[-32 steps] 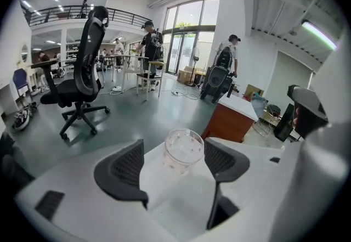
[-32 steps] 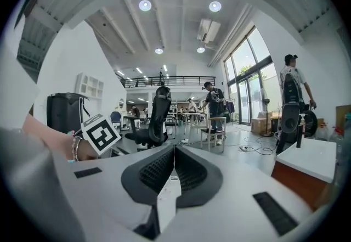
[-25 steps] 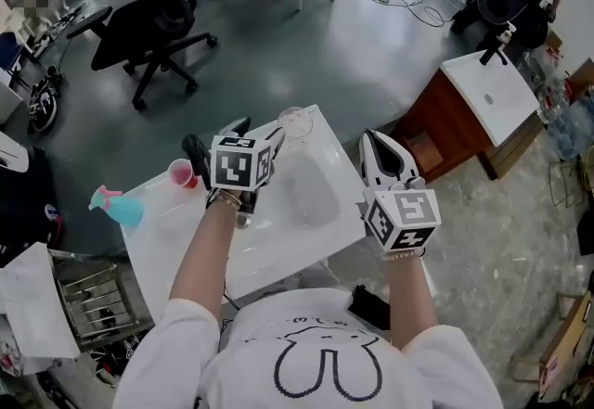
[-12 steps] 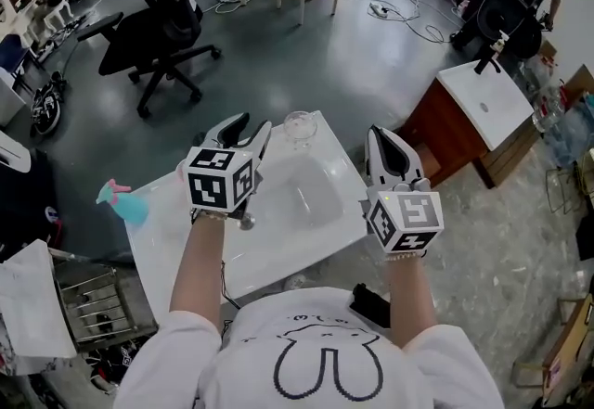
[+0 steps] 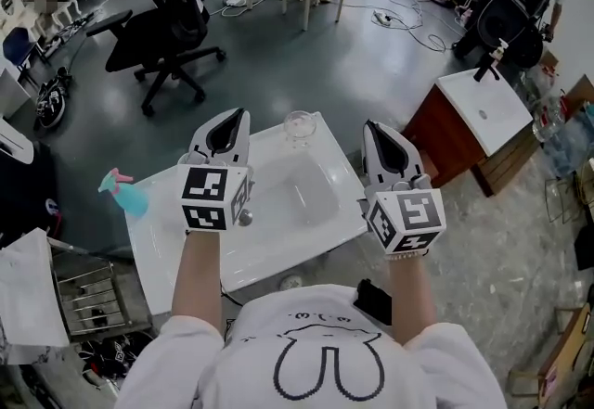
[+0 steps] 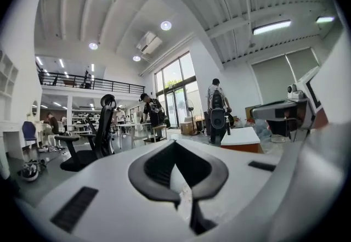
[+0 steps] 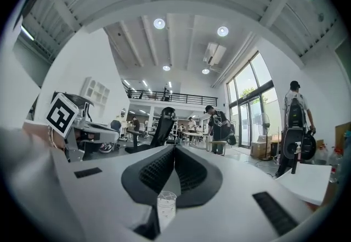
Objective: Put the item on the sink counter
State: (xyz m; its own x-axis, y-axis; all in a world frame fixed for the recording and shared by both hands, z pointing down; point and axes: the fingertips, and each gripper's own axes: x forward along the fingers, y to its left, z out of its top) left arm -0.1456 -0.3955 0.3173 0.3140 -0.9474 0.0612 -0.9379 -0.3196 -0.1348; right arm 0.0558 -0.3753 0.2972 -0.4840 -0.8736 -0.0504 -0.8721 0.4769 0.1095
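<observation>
A white sink counter (image 5: pixel 278 245) with an oval basin (image 5: pixel 302 189) lies below me. A clear glass cup (image 5: pixel 297 126) stands upright at its far edge, and a blue spray bottle (image 5: pixel 125 196) lies at its left end. My left gripper (image 5: pixel 238 113) hovers over the counter's left half, jaws shut with nothing between them (image 6: pixel 174 142). My right gripper (image 5: pixel 369 127) hangs over the counter's right edge, also shut and empty (image 7: pixel 174 147). The right gripper view shows the glass cup (image 7: pixel 166 205) through the gap under its pads.
A chrome faucet knob (image 5: pixel 244 219) sits beside the basin. A black office chair (image 5: pixel 162 22) stands on the floor beyond the counter. A wooden cabinet with a white top (image 5: pixel 483 106) is at the right, a wire rack (image 5: pixel 88 291) at the lower left.
My left gripper's jaws have gone from wide open to shut, and the gripper has shifted left and toward me. The red cup beside it a second ago no longer shows.
</observation>
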